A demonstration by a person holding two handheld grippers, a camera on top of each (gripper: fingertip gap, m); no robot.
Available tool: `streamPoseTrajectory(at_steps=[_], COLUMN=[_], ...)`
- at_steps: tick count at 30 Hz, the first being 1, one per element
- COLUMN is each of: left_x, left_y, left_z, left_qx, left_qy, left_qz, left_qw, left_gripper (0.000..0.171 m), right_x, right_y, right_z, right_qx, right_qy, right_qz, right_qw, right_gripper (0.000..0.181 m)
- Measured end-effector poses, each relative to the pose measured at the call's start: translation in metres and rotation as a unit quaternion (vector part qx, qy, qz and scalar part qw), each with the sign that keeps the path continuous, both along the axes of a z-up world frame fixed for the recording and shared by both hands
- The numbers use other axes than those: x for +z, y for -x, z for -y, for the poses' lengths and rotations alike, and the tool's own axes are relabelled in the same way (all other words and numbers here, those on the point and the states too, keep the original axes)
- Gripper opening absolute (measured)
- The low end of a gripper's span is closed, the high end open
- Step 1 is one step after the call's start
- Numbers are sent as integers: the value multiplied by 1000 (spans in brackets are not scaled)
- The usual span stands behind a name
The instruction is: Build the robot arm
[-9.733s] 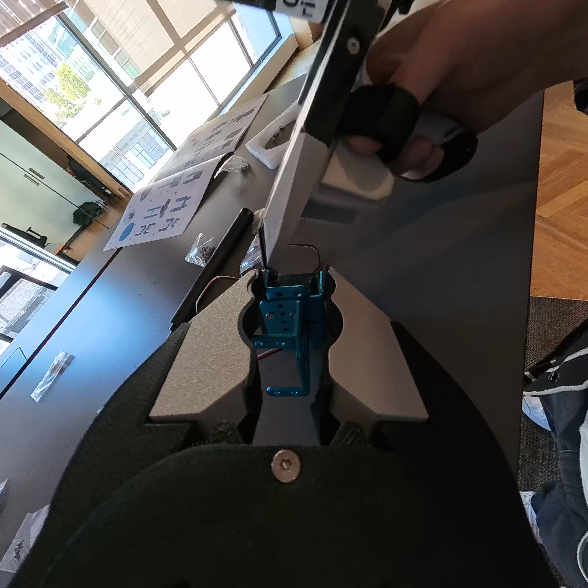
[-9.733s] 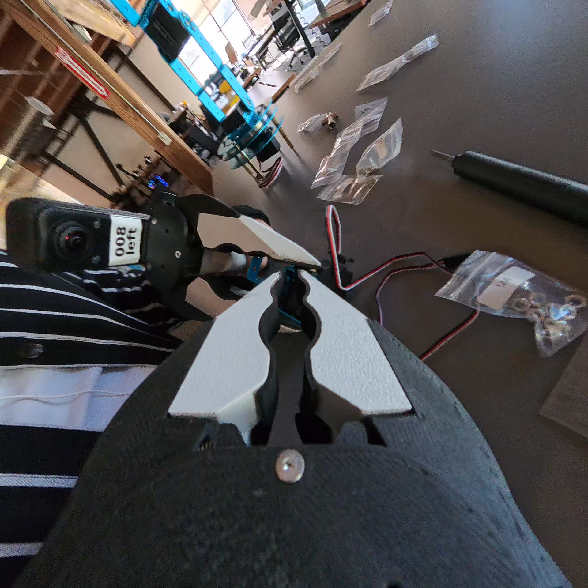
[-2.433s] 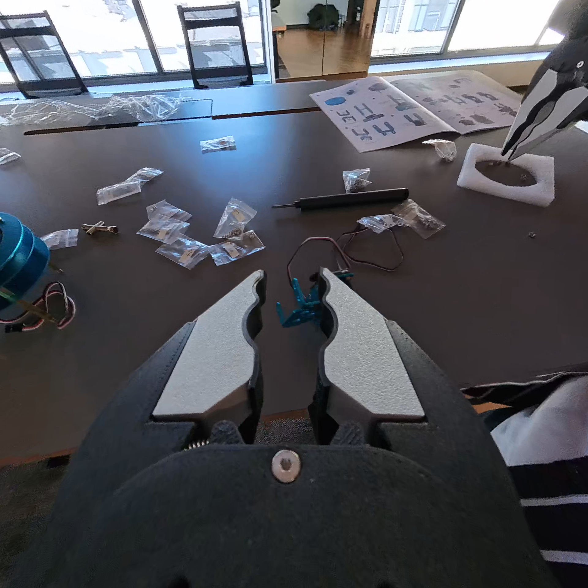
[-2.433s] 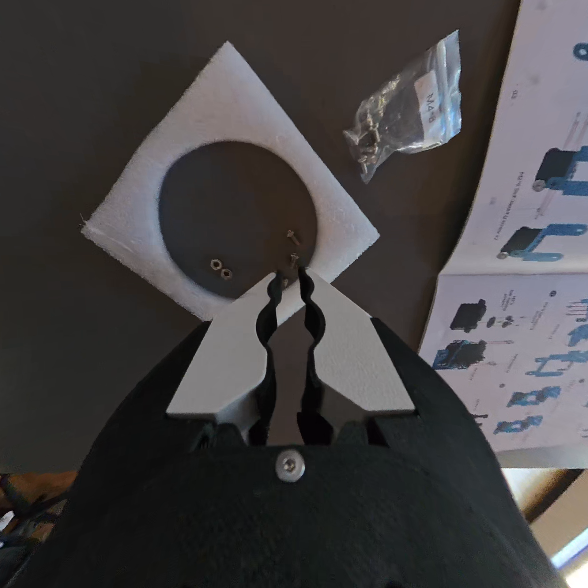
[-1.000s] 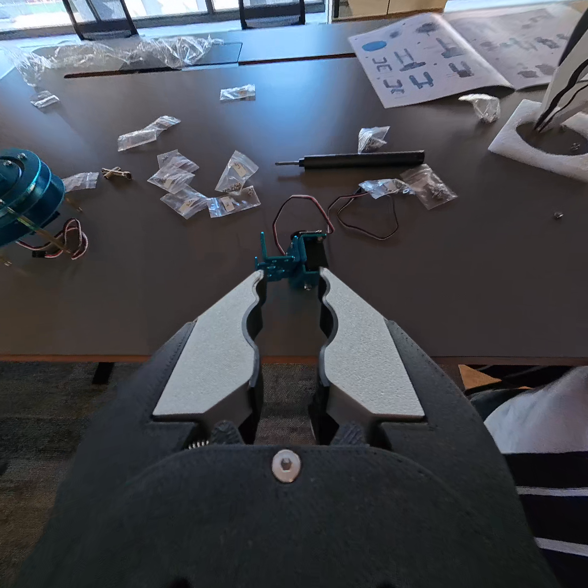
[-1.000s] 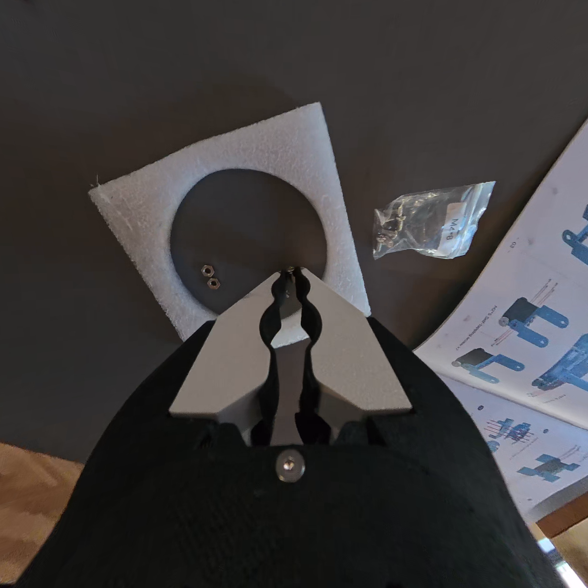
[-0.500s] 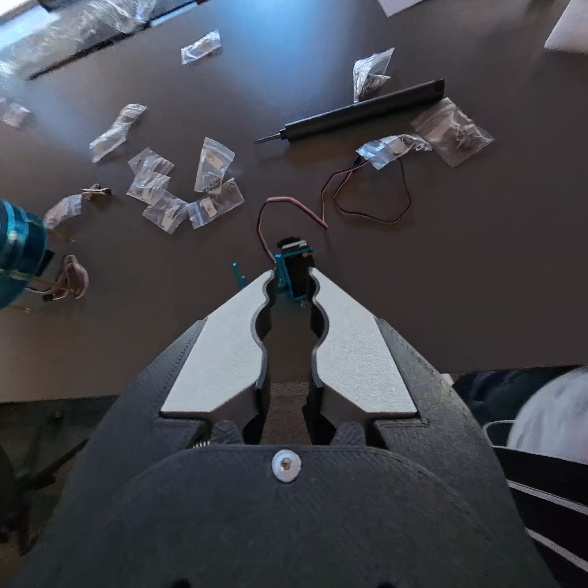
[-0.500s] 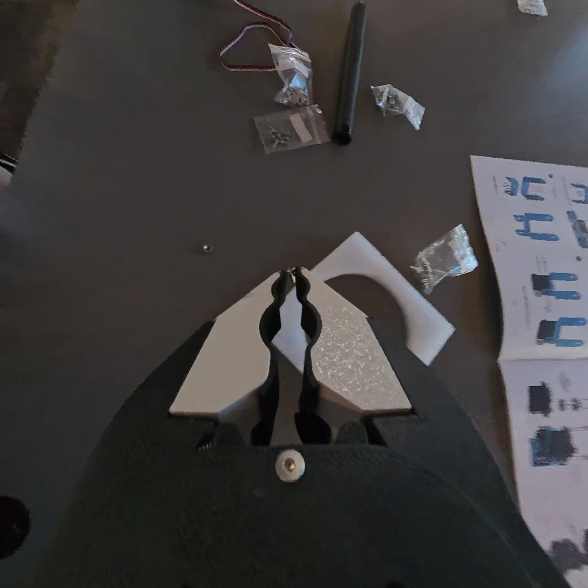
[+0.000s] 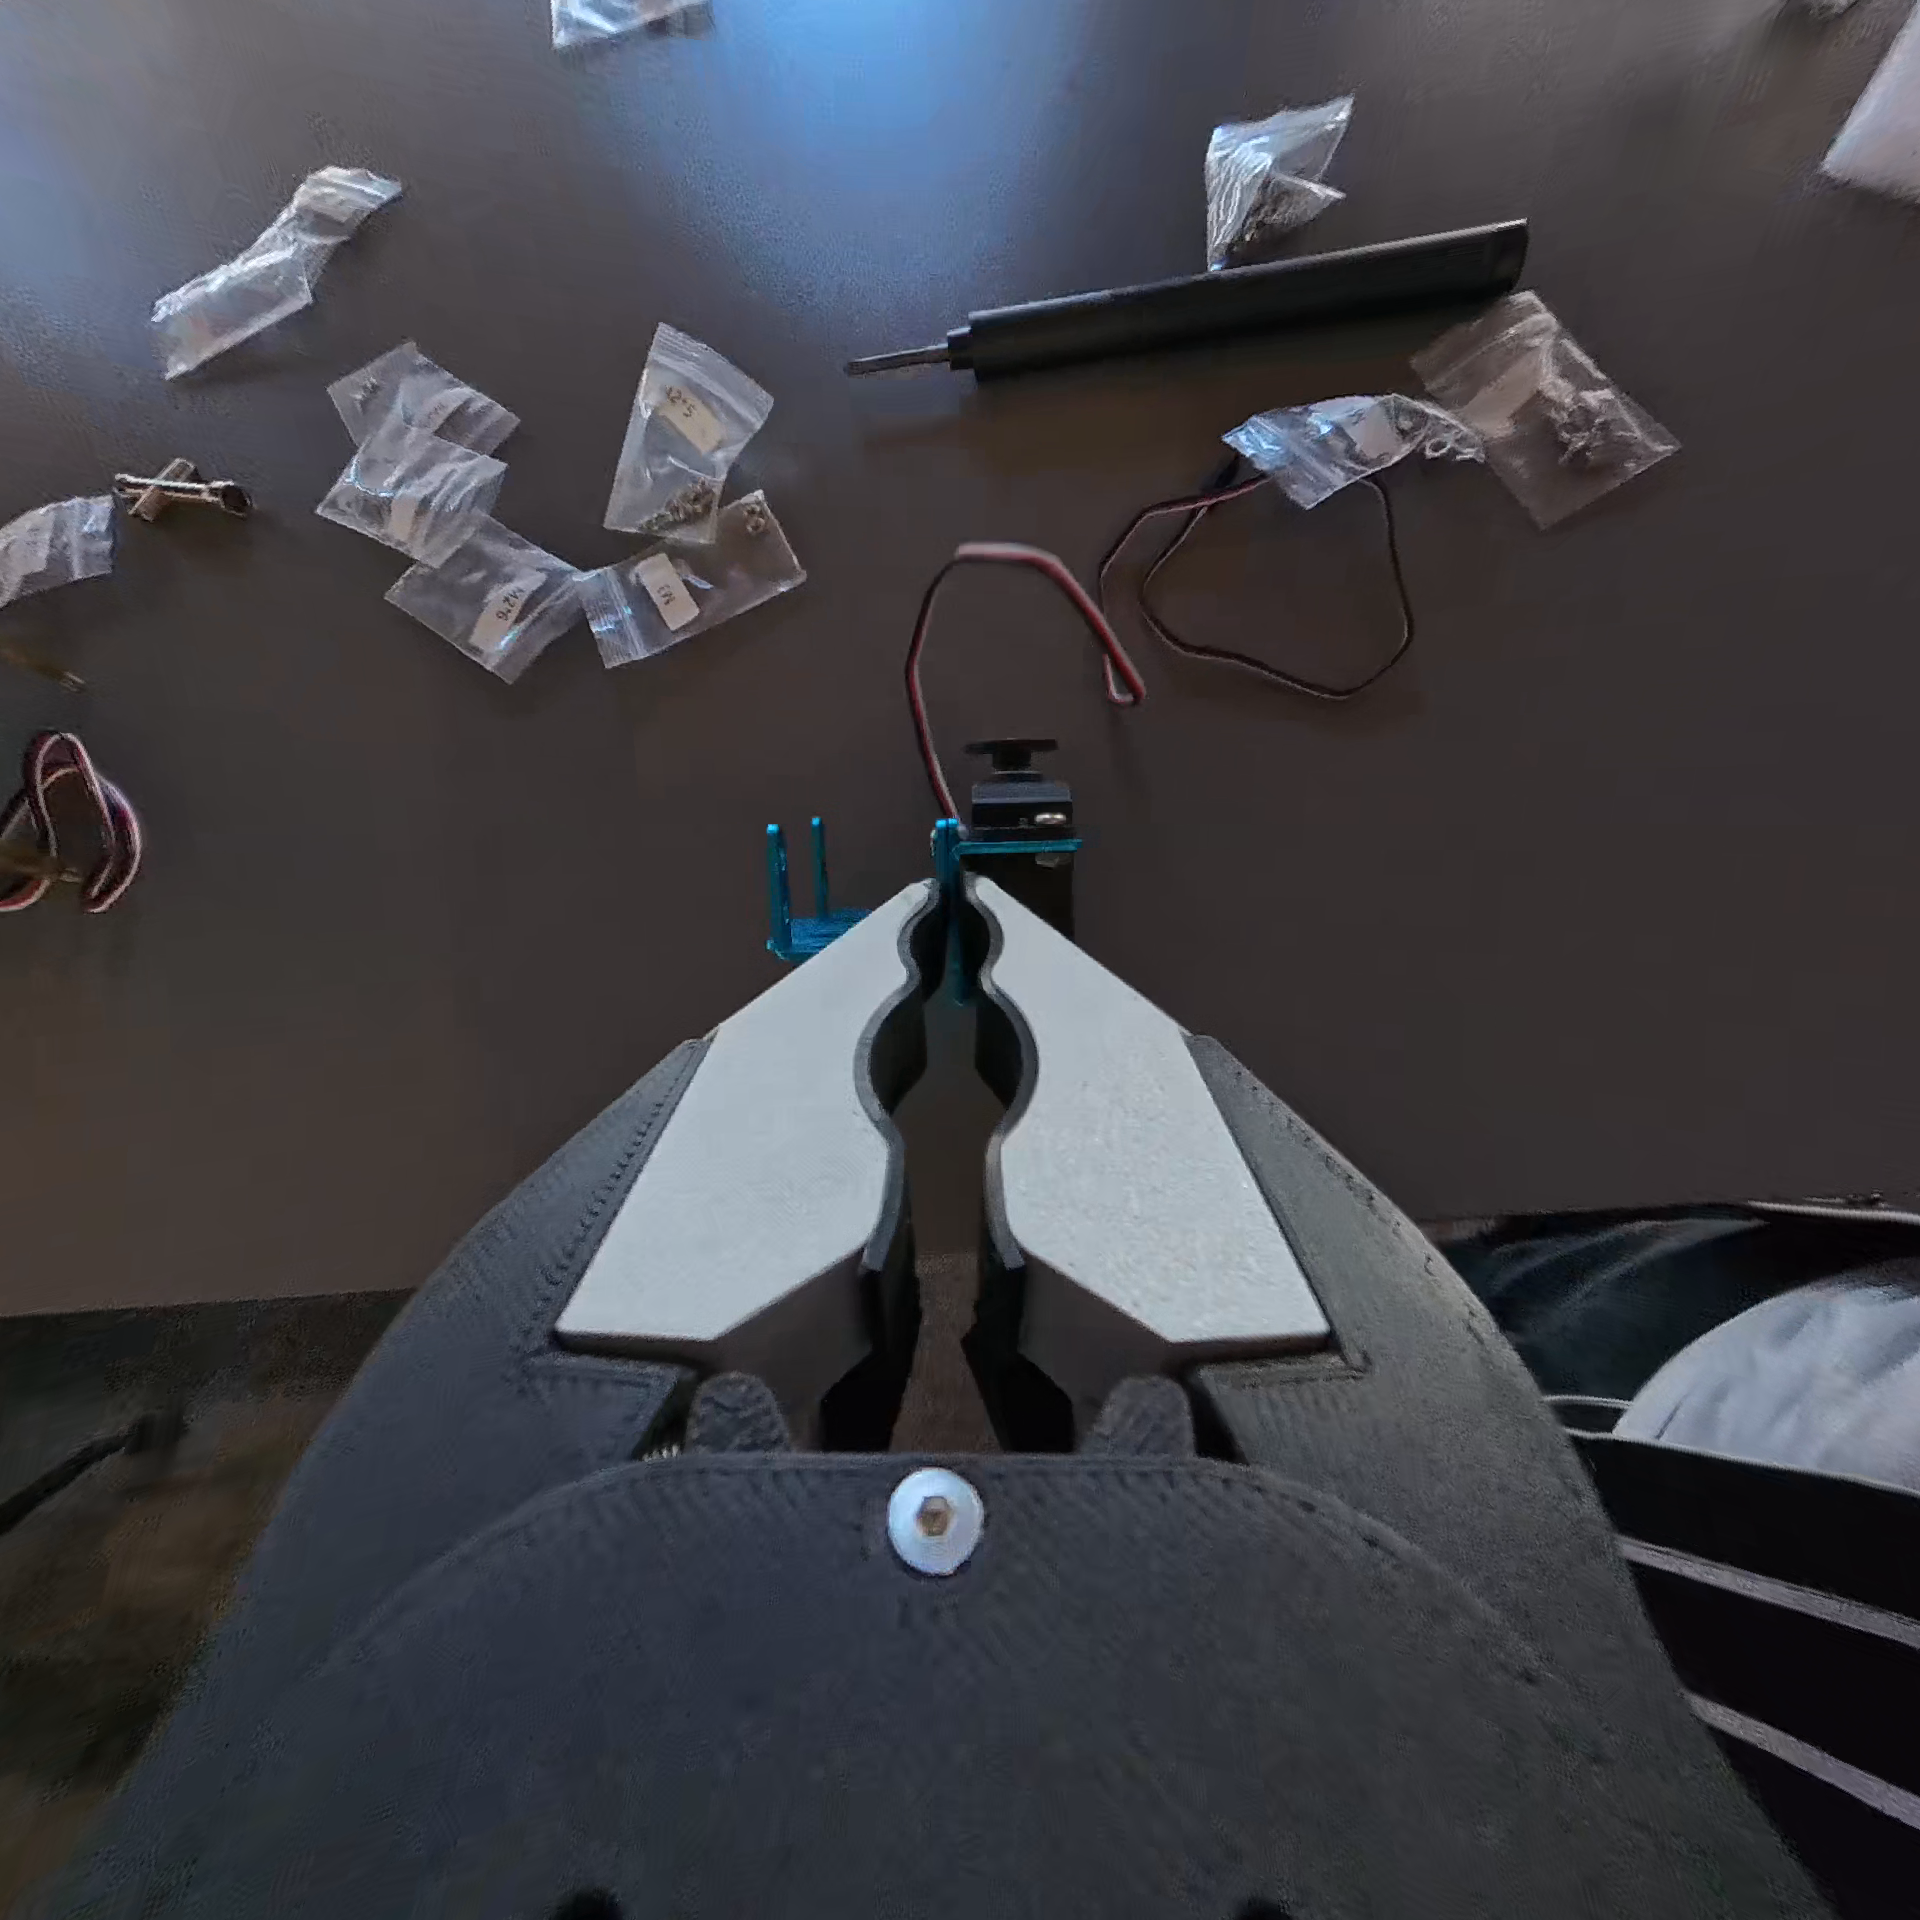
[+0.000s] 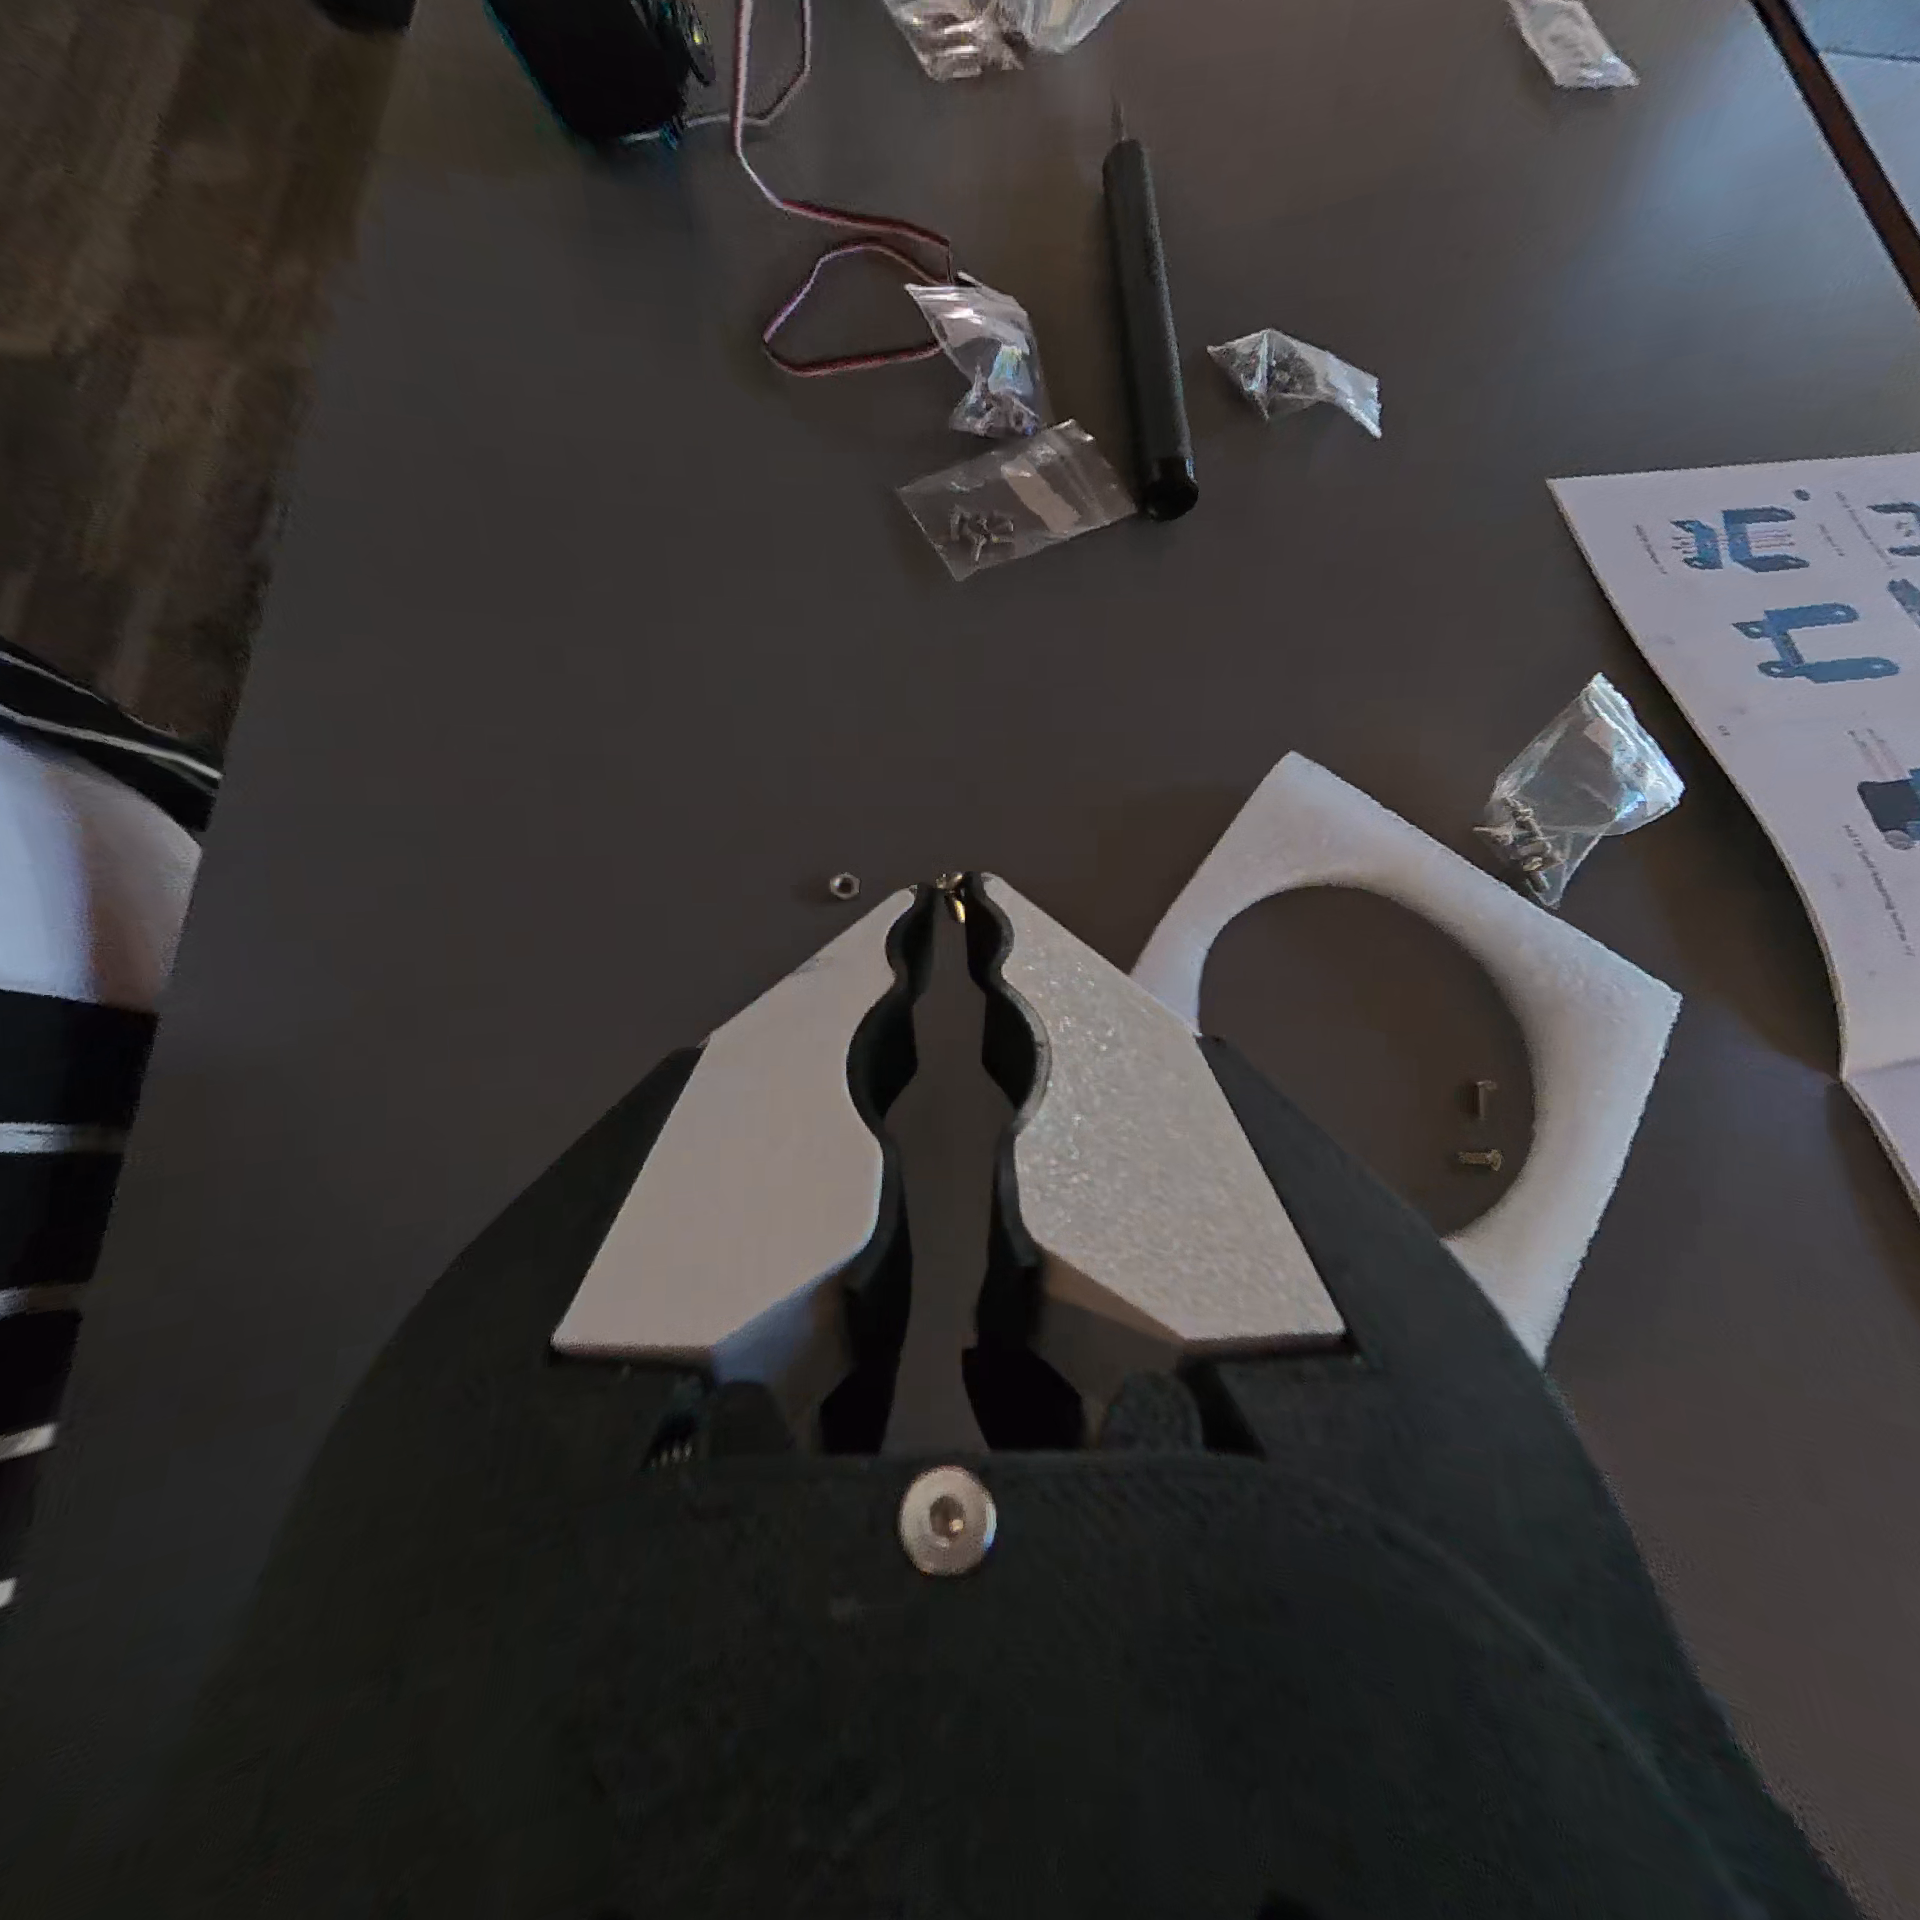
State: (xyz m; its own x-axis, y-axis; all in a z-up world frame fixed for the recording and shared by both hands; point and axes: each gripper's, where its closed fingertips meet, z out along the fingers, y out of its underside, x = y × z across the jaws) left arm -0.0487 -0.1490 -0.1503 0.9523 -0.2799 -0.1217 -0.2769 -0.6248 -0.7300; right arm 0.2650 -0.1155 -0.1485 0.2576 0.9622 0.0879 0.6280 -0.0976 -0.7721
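Both grippers clenched over the dark bench point(image 9: 1558, 935).
Left gripper point(image 9: 951, 891) pinches a blue bracket point(image 9: 948, 935) with a black motor point(image 9: 1018, 810); only the right wrist view shows the right gripper point(image 10: 948, 904) nipping a small screw point(image 10: 950, 896) beside a white foam frame point(image 10: 1558, 997).

Loose nut point(image 10: 843, 884) on table point(image 10: 582, 644) left of foam frame point(image 10: 1351, 831), 2 screws point(image 10: 1477, 1127) inside.

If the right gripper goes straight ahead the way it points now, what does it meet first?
Probably bare dark table. The right gripper, shut on a small screw, points past a loose nut to its left; the clear bag of screws lies farther on. Depth is unclear.
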Motion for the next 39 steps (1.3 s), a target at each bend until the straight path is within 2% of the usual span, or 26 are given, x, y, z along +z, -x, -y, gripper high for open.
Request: streamPoseTrajectory(at_steps=[5, 7, 10, 14, 18, 21, 24, 27, 32, 35, 39], left_x=[-4, -8, -13, -23, -22, -24, -28, -34, -25, -7, 5], left_y=[15, 17, 25, 34, 40, 48, 62, 73, 89, 82, 48], left_z=[9, 10, 7, 4, 0, -5, -16, -18, -10, -6, -12], left_qx=[-44, -72, -115, -193, -277, -313, -307, -286, -273, -292, -325], left_qy=[-57, -60, -81, -81, -114, -120, -115, -86, -81, -74, -56], left_qz=[-36, -16, -24, -34, -19, -13, 1, 54, 148, 189, 174], left_qw=[997, 995, 990, 977, 954, 942, 945, 953, 947, 935, 928], left_gripper=[0, 0, 1, 2, 1, 2, 3, 5, 28, 41, 56], right_x=[-2, -4, -1, 6, 11, 15, 14, 6, -8, -13, -11], right_y=[4, 9, 25, 60, 107, 149, 186, 211, 228, 231, 240], right_z=[8, 9, 12, 19, 25, 32, 36, 34, 34, 33, 35], right_qx=[-18, -30, -47, -53, -50, -42, -36, -47, -79, -91, -77], right_qy=[2, 4, 11, 28, 42, 61, 77, 81, 107, 103, 103], right_qz=[-2, -1, -17, -45, -73, -103, -119, -119, -132, -122, -124], right_qw=[1000, 1000, 999, 997, 995, 992, 989, 988, 982, 983, 984], right_gripper=[4, 4, 4, 5, 5, 4, 4, 4, 4, 4, 5])
